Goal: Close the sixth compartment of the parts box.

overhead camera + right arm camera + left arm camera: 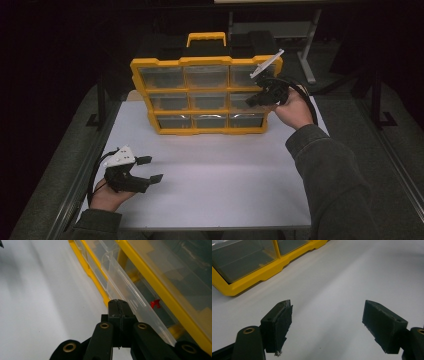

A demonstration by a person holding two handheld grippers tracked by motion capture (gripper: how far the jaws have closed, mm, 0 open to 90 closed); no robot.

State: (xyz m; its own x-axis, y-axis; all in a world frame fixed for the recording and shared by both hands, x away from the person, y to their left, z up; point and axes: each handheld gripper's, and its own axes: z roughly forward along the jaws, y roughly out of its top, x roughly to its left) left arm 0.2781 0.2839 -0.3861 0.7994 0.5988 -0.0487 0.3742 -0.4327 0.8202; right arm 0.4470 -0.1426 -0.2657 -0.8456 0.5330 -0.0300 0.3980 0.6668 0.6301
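Observation:
A yellow organizer case with a grid of clear drawers stands upright at the back of the white table. My right gripper is at the case's right column, middle row, with its jaws shut. In the right gripper view the shut tips lie against the rim of a clear drawer that leans out of the yellow frame. I cannot tell whether the thin rim is pinched. A small red piece lies inside. My left gripper is open low at the table's front left, with nothing between its fingers.
The case has a yellow carry handle on top and its lower edge rests on the table. A metal stand is behind the table at the right. The table's edges drop to a dark floor on both sides.

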